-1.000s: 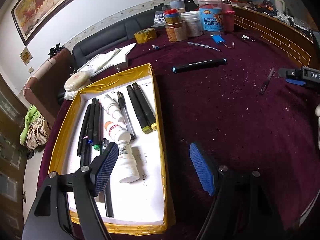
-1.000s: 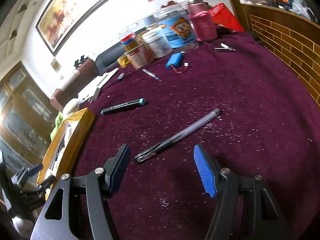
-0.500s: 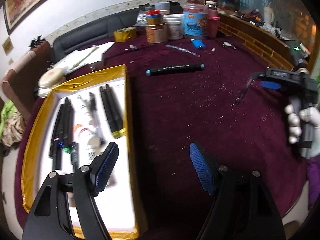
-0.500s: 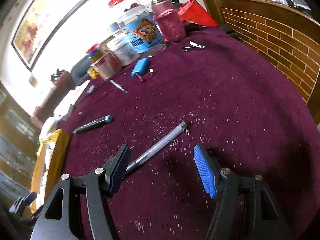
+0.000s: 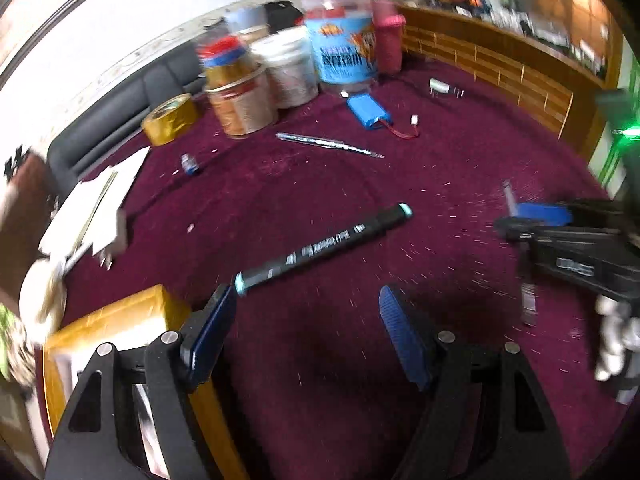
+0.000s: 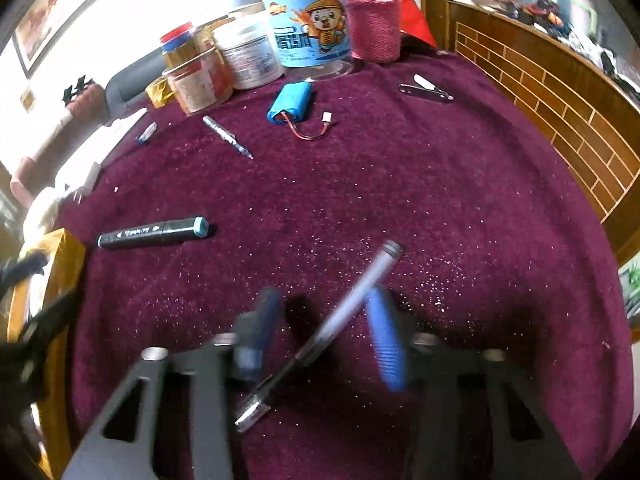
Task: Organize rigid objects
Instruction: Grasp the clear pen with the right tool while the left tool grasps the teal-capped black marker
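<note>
A clear pen with a dark tip (image 6: 344,312) lies slantwise on the maroon tablecloth, between the jaws of my right gripper (image 6: 320,300). Those jaws are closing around it and look blurred; a gap still shows on the left side. A black marker with teal ends (image 5: 324,248) (image 6: 154,234) lies mid-table. My left gripper (image 5: 306,304) hovers open and holds nothing, its left fingertip close to the marker's near end. The gold-edged box (image 5: 120,316) (image 6: 60,252) sits at the left. In the left wrist view the right gripper (image 5: 524,222) is over the pen at the right.
Several jars and tubs (image 6: 308,40) stand at the back with a gold tape roll (image 5: 170,118). A blue battery pack (image 6: 290,102), a silver pen (image 6: 228,136) and a nail clipper (image 6: 426,90) lie before them. Papers (image 5: 92,216) lie left; a wooden panel (image 6: 560,100) borders the right.
My left gripper swung right, away from the box, toward the black marker. My right gripper moved forward over the clear pen, and its jaws narrowed around it.
</note>
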Tool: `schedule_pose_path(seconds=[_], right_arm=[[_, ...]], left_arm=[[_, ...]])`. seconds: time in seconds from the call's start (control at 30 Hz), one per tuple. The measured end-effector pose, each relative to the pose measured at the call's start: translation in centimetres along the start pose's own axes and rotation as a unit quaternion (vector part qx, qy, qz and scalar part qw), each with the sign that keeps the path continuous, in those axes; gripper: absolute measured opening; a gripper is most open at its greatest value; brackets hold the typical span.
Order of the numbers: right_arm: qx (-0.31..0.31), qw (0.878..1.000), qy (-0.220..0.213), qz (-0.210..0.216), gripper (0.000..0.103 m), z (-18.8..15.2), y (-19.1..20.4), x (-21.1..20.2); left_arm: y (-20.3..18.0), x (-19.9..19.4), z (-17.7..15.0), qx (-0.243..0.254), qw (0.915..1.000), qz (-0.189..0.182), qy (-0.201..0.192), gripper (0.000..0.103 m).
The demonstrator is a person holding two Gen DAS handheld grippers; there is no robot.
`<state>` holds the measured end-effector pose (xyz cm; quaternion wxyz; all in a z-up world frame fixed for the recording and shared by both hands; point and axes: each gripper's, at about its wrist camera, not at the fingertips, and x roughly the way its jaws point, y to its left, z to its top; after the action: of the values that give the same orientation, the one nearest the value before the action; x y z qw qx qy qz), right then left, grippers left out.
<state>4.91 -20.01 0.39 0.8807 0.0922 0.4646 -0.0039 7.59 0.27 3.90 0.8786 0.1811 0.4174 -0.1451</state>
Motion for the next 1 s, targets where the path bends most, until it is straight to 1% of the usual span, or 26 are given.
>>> schedule_pose_path(seconds=[0.03,0.07,0.17,0.23,0.27,0.37,0.43,0.47,0.5,0.53,0.57,0.6,0.63,0.7,0.77,0.8,0.87,0.9,0.97,1.0], right_arm=[[0.000,1.000,-0.003,0.003,0.025,0.2,0.0,0.1],[0.002,1.000,-0.011,0.012,0.024,0.0,-0.4,0.1],[0.011,0.999,-0.028,0.045,0.024,0.1,-1.1,0.2],[0.011,0.998,-0.031,0.050,0.025,0.4,-1.0,0.4],[0.009,0.998,-0.037,0.050,0.025,0.2,-1.0,0.4],[-0.001,0.998,-0.040,0.043,0.025,0.3,-0.6,0.6],[0.001,0.998,-0.040,0.045,0.025,0.3,-0.6,0.5],[0.002,0.998,-0.040,0.046,0.025,0.3,-0.7,0.5],[0.005,0.998,-0.039,0.049,0.025,0.3,-0.8,0.5],[0.007,0.998,-0.039,0.050,0.025,0.3,-0.9,0.5],[0.008,0.998,-0.039,0.051,0.025,0.3,-1.0,0.5],[0.008,0.998,-0.039,0.051,0.025,0.3,-1.0,0.5],[0.008,0.998,-0.039,0.050,0.025,0.3,-1.0,0.5],[0.008,0.998,-0.039,0.050,0.025,0.3,-1.1,0.5],[0.007,0.998,-0.039,0.050,0.025,0.3,-1.0,0.5],[0.006,0.998,-0.040,0.049,0.025,0.3,-1.0,0.5],[0.002,0.998,-0.041,0.045,0.026,0.2,-0.9,0.4],[-0.003,0.998,-0.042,0.042,0.026,0.1,-0.7,0.4],[-0.013,0.998,-0.044,0.037,0.032,0.0,-0.3,0.4],[-0.019,0.998,-0.045,0.036,0.034,-0.1,-0.1,0.4]], left_arm=[[-0.2,1.1,0.5,0.015,0.9999,0.004,0.006,0.073],[-0.5,2.2,1.1,0.033,0.9994,0.010,0.012,0.074],[-1.2,4.7,2.2,0.083,0.9957,0.032,0.023,0.074],[-1.6,6.2,2.7,0.120,0.9915,0.044,0.027,0.074],[-1.6,6.7,2.9,0.126,0.9906,0.039,0.035,0.074],[-1.0,7.3,3.8,0.116,0.9923,0.004,0.043,0.074],[-0.4,7.4,3.8,0.092,0.9939,-0.017,0.057,0.058],[-0.3,7.3,3.7,0.081,0.9940,-0.036,0.064,0.042],[-0.2,7.2,3.6,0.069,0.9932,-0.059,0.072,0.033],[-0.3,6.9,3.4,0.064,0.9922,-0.072,0.079,0.032],[-0.9,6.3,2.9,0.070,0.9912,-0.077,0.082,0.031],[-1.5,6.0,2.5,0.080,0.9902,-0.078,0.084,0.022],[-2.2,5.5,1.9,0.091,0.9897,-0.073,0.083,0.018],[-3.1,4.9,1.4,0.102,0.9898,-0.056,0.082,0.018],[-3.2,5.1,1.4,0.094,0.9909,-0.048,0.083,0.021],[-3.2,5.2,1.4,0.087,0.9924,-0.043,0.076,0.023],[-3.5,5.3,1.3,0.082,0.9944,-0.030,0.059,0.023],[-3.8,5.3,1.3,0.086,0.9946,-0.022,0.053,0.020],[-4.4,5.0,1.1,0.095,0.9942,-0.008,0.049,0.018],[-4.5,4.8,1.0,0.092,0.9945,-0.005,0.049,0.019]])
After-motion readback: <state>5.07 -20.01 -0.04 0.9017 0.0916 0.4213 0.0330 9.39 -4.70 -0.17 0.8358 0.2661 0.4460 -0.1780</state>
